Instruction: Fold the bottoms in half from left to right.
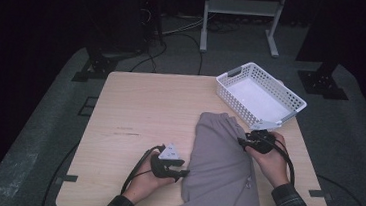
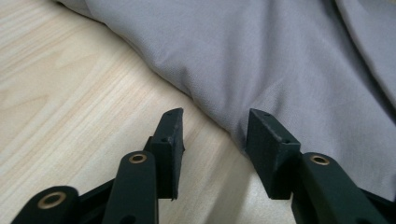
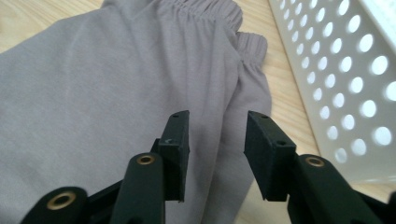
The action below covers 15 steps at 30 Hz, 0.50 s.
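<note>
The table (image 1: 140, 109) is lit from above while the room around it lies dark; both gripper views are bright, with soft blur close to the jaws.

- High view: fixed above the near side of the table (image 1: 135, 104), facing forward and down; takes in the whole top, the white basket (image 1: 292, 98) at its far right corner, and the floor beyond.
- Left gripper view: set low and close, sighting along two black fingers (image 2: 170, 140) at the edge of the grey garment (image 2: 289, 56).
- Right gripper view: equally close, above the garment's gathered waistband (image 3: 201, 11), beside the basket's wall.
- Shared by all three: garment and tabletop.
</note>
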{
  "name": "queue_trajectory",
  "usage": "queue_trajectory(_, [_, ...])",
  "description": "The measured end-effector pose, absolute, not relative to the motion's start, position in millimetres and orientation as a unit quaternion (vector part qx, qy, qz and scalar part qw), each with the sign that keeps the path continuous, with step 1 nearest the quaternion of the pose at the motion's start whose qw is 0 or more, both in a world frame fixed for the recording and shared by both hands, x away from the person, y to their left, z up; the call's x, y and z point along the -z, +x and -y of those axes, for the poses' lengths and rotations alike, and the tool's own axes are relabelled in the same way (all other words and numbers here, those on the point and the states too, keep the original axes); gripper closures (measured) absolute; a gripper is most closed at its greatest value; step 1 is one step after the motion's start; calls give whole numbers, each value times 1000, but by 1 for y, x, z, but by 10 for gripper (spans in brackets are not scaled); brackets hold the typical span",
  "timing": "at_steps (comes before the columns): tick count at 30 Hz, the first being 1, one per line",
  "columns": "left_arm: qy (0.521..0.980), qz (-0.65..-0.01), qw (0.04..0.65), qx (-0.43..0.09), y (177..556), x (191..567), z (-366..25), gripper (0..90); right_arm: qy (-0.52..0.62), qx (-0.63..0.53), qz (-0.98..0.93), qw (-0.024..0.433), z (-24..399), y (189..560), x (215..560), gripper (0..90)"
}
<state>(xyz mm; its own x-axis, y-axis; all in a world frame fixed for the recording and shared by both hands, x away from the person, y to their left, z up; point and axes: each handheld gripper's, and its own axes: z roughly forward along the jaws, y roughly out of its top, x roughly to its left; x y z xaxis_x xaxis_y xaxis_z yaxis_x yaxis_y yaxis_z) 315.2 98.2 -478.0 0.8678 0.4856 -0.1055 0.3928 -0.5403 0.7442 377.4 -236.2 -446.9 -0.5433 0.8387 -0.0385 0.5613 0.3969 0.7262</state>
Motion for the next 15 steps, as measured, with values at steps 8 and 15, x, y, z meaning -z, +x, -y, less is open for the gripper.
queue_trajectory(8, [866, -255, 430, -25, 308, 471, -95, 429, 370, -362, -842, 152, 233, 332, 448, 471])
queue_trajectory(15, [886, -231, 400, -36, 296, 476, -85, 383, 321, -337, -876, 132, 232, 299, 466, 394])
